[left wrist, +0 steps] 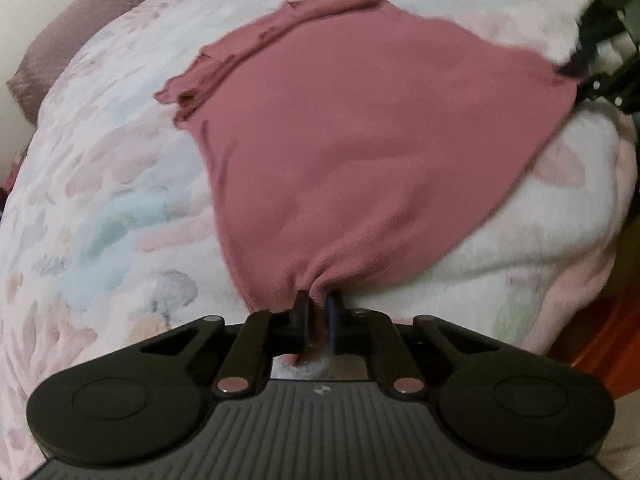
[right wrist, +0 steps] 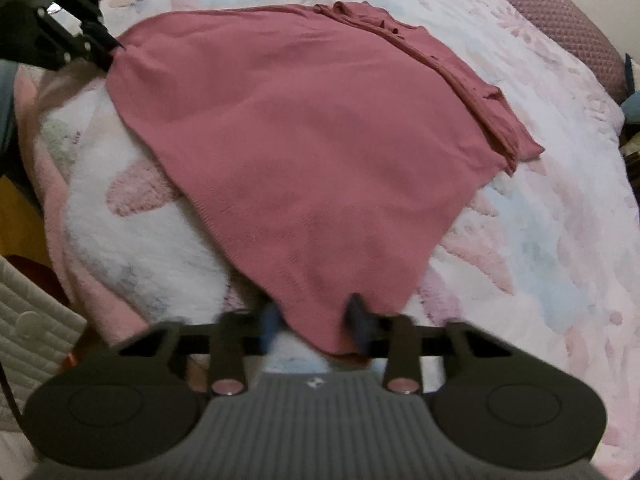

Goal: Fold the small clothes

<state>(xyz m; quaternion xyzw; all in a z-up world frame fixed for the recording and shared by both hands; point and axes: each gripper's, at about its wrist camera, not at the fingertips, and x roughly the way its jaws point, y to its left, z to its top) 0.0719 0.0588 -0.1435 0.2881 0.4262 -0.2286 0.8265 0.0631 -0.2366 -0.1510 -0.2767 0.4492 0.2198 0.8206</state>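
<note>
A dusty-pink garment (left wrist: 360,128) lies spread on a pastel floral blanket (left wrist: 100,200); it also shows in the right wrist view (right wrist: 304,132). My left gripper (left wrist: 319,304) is shut on one near corner of the garment, with cloth bunched between the pads. It appears in the right wrist view at upper left (right wrist: 108,52), pinching that corner. My right gripper (right wrist: 314,314) is open, its fingers astride the other near corner, which lies between them. In the left wrist view it is seen at the far right (left wrist: 572,68) by the cloth's corner.
A mauve pillow (right wrist: 560,12) lies at the head of the bed, also seen in the left wrist view (left wrist: 72,40). A blue object (right wrist: 632,104) sits at the blanket's right edge. The blanket's pink edge (right wrist: 44,200) drops off beside a white quilted item (right wrist: 28,332).
</note>
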